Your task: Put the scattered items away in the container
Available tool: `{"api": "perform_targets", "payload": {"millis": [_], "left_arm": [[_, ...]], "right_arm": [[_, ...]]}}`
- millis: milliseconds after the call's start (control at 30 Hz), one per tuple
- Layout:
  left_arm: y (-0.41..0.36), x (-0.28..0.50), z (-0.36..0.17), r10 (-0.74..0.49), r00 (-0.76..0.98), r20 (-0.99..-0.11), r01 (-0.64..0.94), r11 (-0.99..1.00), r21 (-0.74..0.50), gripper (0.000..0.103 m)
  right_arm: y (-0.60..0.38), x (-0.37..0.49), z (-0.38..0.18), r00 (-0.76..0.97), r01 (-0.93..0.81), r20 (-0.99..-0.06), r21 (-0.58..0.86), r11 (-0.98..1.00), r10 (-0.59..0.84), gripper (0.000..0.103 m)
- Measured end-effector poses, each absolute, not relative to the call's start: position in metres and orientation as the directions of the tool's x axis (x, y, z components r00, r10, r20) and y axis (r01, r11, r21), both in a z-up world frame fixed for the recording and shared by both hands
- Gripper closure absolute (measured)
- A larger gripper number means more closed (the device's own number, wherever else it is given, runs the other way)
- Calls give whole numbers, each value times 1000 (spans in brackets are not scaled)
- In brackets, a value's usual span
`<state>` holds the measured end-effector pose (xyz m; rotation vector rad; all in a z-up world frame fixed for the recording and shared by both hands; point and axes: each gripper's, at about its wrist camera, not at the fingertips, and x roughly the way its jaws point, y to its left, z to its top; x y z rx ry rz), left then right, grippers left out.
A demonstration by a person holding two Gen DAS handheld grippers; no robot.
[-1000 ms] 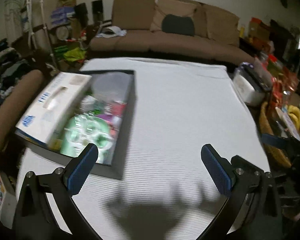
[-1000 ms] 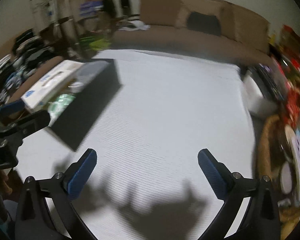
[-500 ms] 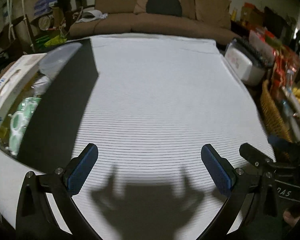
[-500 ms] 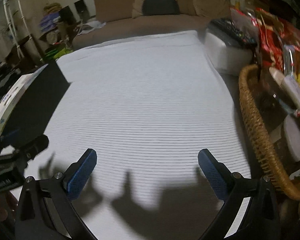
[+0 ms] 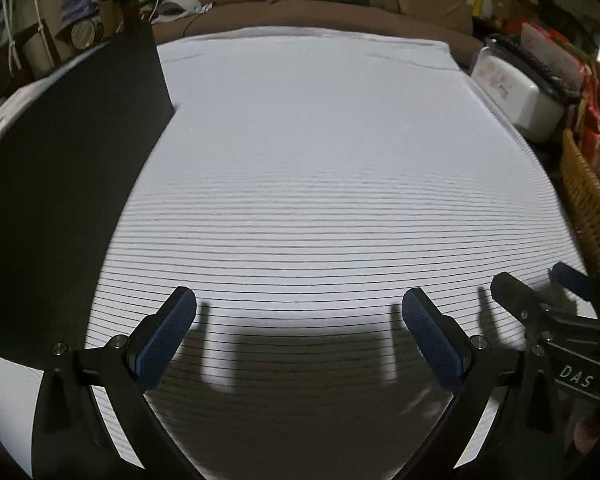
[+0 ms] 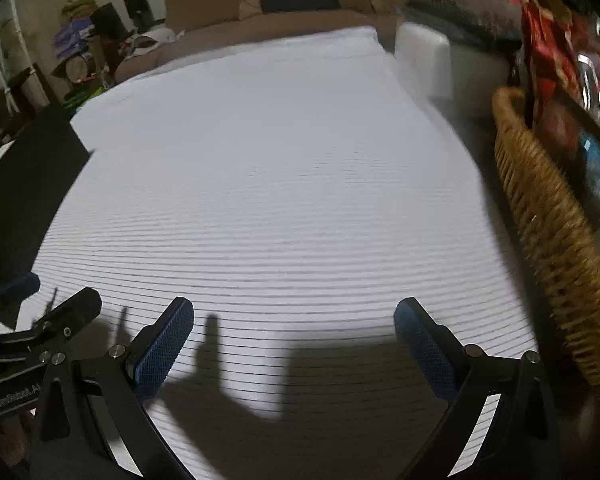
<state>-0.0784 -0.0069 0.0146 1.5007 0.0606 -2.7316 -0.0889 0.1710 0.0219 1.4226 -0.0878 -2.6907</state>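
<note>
**Container sliding to the left edge, both tongs empty**

The black container (image 5: pixel 68 184) is sitting at the striped cloth's (image 5: pixel 320 184) left side; a second ago its contents were showing, now only its dark wall. The right view alone is catching the wicker basket (image 6: pixel 548 216) close up. The left gripper (image 5: pixel 300 334) and right gripper (image 6: pixel 294 338) are hanging wide apart, holding nothing, just above the cloth.
</note>
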Motion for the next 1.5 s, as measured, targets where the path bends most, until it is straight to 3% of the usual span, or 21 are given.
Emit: {"api": "perform_targets", "payload": {"millis": [300, 1500], "left_arm": [[-12, -78, -2, -27, -556, -831, 58, -998, -6, 0], [-13, -78, -1, -29, -563, -826, 62, -998, -7, 0]], "right_arm": [[158, -83, 13, -598, 51, -801, -5, -999, -26, 0], [160, -83, 12, -597, 46, -802, -4, -999, -24, 0]]}}
